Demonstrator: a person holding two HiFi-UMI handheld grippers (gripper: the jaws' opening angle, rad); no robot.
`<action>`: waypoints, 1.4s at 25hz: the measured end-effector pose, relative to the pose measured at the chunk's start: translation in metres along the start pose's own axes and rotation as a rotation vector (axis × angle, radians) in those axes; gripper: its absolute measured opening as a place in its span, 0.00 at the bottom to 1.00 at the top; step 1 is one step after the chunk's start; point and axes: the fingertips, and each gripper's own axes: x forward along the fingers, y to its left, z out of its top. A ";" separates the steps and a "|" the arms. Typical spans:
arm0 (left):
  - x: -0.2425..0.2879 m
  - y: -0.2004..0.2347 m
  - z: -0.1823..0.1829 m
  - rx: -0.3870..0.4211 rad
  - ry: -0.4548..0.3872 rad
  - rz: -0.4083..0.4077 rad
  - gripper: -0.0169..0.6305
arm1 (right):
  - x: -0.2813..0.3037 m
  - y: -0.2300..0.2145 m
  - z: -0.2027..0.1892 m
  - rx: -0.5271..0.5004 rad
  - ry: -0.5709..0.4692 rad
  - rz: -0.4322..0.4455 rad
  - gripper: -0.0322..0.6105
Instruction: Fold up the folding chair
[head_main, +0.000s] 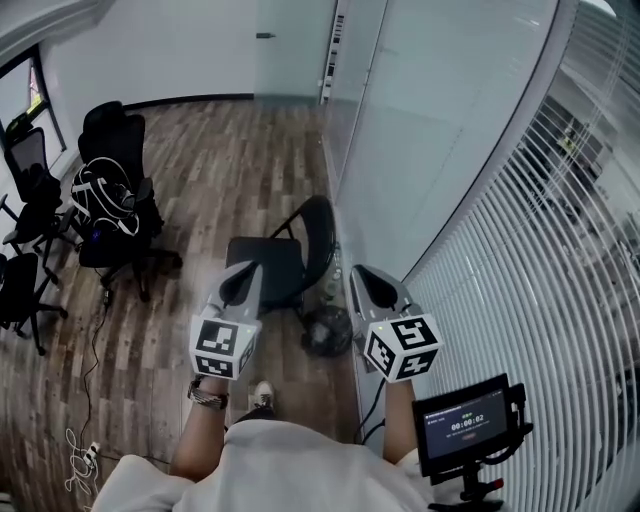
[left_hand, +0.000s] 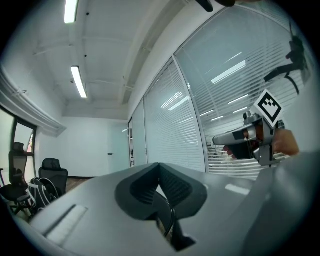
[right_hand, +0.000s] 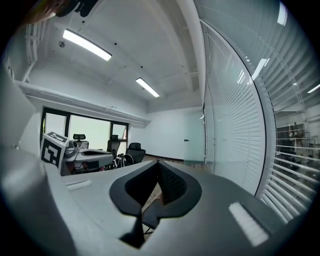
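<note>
A black folding chair (head_main: 268, 266) stands unfolded on the wood floor beside the glass wall, its curved backrest (head_main: 319, 232) towards the wall. My left gripper (head_main: 243, 270) hangs over the near edge of the seat, jaws shut and empty. The right gripper (head_main: 358, 272) is level with it just right of the chair, also shut with nothing in it. In the left gripper view the jaws (left_hand: 159, 168) meet, and a sliver of the chair (left_hand: 171, 216) shows below them. In the right gripper view the closed jaws (right_hand: 157, 166) stand above a dark chair part (right_hand: 150, 214).
Black office chairs (head_main: 112, 190) stand at the left, with more by the window (head_main: 28, 200). A glass wall with blinds (head_main: 480, 200) runs along the right. A round dark object (head_main: 327, 331) lies on the floor by the chair. Cables (head_main: 80, 446) trail at the lower left.
</note>
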 end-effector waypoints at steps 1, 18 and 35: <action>0.006 0.005 -0.002 -0.002 0.007 0.003 0.03 | 0.007 -0.002 0.001 -0.001 0.003 -0.002 0.05; 0.078 0.062 -0.012 0.014 0.049 -0.043 0.01 | 0.106 -0.021 0.004 0.007 0.058 -0.008 0.05; 0.111 0.130 -0.053 -0.046 0.095 -0.039 0.02 | 0.172 -0.027 -0.009 0.023 0.108 -0.074 0.05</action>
